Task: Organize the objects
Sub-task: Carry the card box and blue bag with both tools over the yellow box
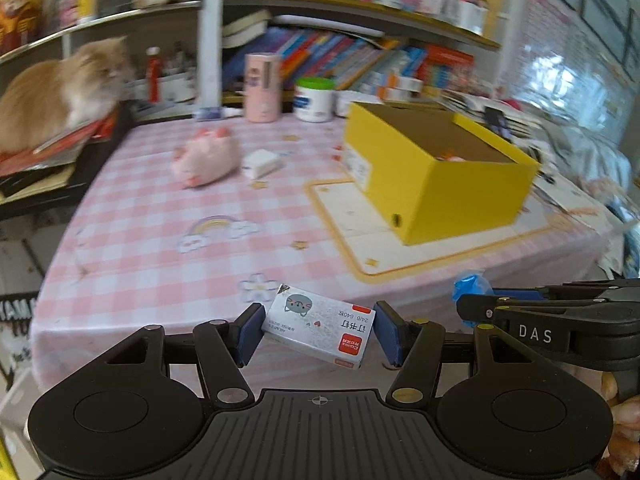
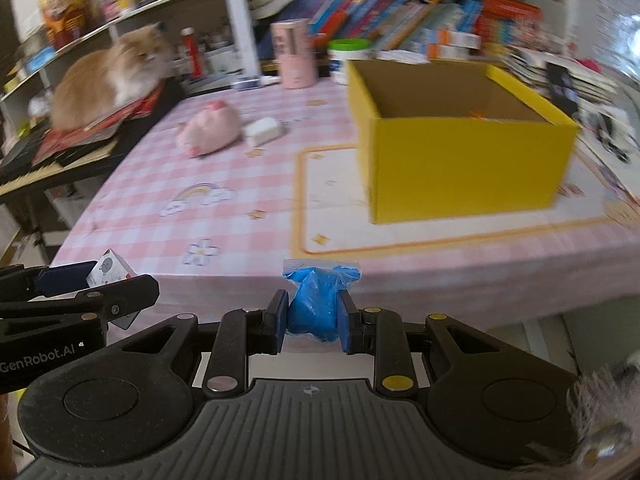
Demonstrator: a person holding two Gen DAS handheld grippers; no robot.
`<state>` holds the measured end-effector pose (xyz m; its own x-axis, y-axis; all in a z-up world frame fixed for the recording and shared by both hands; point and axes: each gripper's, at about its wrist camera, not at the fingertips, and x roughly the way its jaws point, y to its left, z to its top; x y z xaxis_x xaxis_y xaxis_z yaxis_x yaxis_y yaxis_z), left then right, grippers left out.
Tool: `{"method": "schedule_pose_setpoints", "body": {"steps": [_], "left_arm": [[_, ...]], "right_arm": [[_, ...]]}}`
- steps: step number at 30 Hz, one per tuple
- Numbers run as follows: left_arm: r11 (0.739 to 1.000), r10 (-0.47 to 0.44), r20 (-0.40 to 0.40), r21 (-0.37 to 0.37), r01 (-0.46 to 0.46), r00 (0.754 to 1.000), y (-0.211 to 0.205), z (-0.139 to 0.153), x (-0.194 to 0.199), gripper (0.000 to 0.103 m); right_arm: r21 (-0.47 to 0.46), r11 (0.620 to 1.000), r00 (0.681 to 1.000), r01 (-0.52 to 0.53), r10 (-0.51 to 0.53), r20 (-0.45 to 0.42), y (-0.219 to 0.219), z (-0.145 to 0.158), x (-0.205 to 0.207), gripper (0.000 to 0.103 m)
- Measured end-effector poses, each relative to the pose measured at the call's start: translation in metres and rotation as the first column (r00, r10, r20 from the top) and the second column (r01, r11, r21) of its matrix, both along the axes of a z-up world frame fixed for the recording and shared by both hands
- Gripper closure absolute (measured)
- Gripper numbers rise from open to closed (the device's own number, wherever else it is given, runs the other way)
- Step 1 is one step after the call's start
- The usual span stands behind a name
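Two grips on: our left gripper (image 1: pixel 319 334) clamps the rigid staple box (image 1: pixel 318 330) by its ends; right gripper (image 2: pixel 313 326) squeezes the soft, squashy blue bag (image 2: pixel 314 312). Both look light; yellow box (image 2: pixel 460 148) sits far right.

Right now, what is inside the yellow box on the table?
The yellow box is open on top. Mostly its bare brown inner walls show, plus a small orange and white thing near the bottom. The near wall covers the rest of the floor.
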<state>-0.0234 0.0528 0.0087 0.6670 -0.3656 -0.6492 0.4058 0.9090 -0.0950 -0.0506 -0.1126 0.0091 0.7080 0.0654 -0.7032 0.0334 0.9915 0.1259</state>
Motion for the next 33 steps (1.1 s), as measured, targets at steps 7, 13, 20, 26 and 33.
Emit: {"method": "schedule_pose_setpoints", "body": {"steps": [7, 13, 20, 26, 33], "left_arm": [[0.995, -0.098, -0.004, 0.001, 0.098, 0.995, -0.034, -0.001, -0.001, 0.045], [0.987, -0.162, -0.012, 0.003, 0.162, 0.987, -0.063, -0.003, 0.001, 0.045], [0.984, -0.18, -0.01, 0.012, 0.18, 0.984, -0.086, -0.001, 0.01, 0.045], [0.981, -0.195, -0.002, 0.004, 0.195, 0.981, -0.105, 0.004, 0.016, 0.045], [0.973, -0.23, 0.03, -0.013, 0.23, 0.973, -0.136, 0.009, 0.025, 0.045]], "right_arm": [[0.003, 0.993, 0.993, 0.115, -0.115, -0.013, -0.033, -0.002, -0.021, 0.079], [-0.003, 0.984, 0.984, 0.178, -0.178, -0.021, -0.059, -0.003, -0.03, 0.079], [0.004, 0.976, 0.976, 0.216, -0.216, -0.027, -0.085, -0.003, -0.027, 0.079], [0.005, 0.976, 0.975, 0.218, -0.218, -0.033, -0.103, -0.002, -0.017, 0.079], [-0.003, 0.975, 0.975, 0.22, -0.22, -0.037, -0.129, 0.0, -0.005, 0.079]]}}
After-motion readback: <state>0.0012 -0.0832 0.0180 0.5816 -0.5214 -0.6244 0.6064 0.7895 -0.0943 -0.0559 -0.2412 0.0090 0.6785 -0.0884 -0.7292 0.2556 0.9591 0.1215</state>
